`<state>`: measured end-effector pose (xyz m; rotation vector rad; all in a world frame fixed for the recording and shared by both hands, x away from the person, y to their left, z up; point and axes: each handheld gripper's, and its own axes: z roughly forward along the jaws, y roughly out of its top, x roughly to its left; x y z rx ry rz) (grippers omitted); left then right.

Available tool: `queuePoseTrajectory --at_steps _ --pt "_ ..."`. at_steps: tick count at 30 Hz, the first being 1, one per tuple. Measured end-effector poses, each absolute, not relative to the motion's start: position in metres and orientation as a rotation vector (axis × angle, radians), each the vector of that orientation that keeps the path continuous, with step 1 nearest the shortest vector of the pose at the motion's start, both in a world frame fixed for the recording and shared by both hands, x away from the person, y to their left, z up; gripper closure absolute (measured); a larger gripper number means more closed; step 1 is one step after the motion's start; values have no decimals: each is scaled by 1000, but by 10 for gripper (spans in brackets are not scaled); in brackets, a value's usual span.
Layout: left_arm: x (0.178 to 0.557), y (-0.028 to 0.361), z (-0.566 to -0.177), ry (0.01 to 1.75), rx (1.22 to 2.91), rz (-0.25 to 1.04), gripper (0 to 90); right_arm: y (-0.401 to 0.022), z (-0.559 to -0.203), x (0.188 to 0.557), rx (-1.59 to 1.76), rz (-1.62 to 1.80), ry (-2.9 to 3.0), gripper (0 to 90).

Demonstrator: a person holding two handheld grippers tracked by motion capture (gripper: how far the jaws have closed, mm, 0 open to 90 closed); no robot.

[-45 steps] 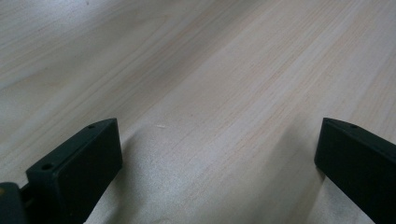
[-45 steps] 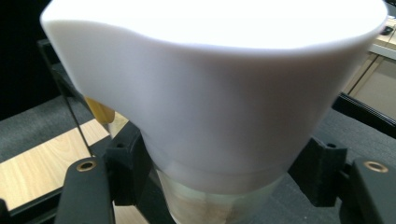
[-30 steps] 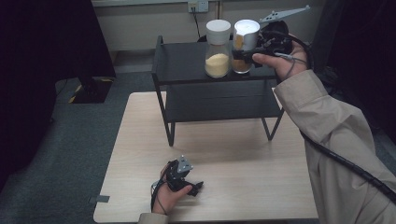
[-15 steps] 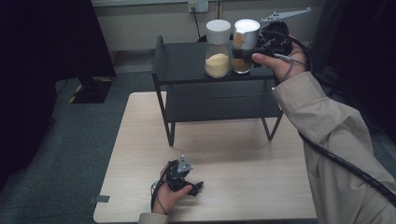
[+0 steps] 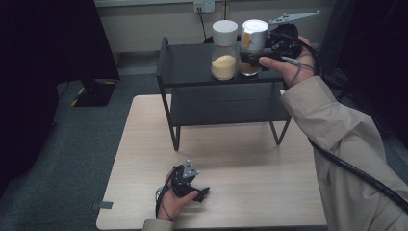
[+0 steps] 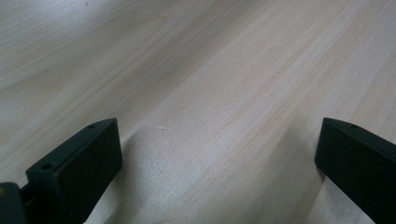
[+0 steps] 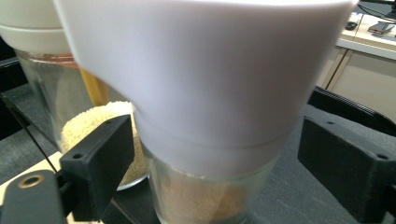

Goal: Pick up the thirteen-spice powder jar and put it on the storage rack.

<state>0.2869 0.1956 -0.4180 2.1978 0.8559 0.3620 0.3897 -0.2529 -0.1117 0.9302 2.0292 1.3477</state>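
On the black shelf at twelve o'clock, the brown-filled jar is straddled by the right gripper, its jaws just opened wide, pads clear of the glass.

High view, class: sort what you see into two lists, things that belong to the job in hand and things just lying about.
Job in hand:
- right gripper, jaws just opened, either side of the jar
- brown-filled jar with white lid
- black shelf it stands on

Lying about:
- yellow-filled jar
- left gripper, open, resting on the wooden table
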Motion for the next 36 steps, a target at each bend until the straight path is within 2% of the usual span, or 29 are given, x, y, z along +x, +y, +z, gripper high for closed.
queuePoseTrajectory --at_steps 5,36 --pt "287 196 -418 855 2199 364 0 -251 -114 383 971 1346 2009 8" --pt "287 196 -418 856 2195 363 0 -256 -140 356 1030 1416 2011 1"
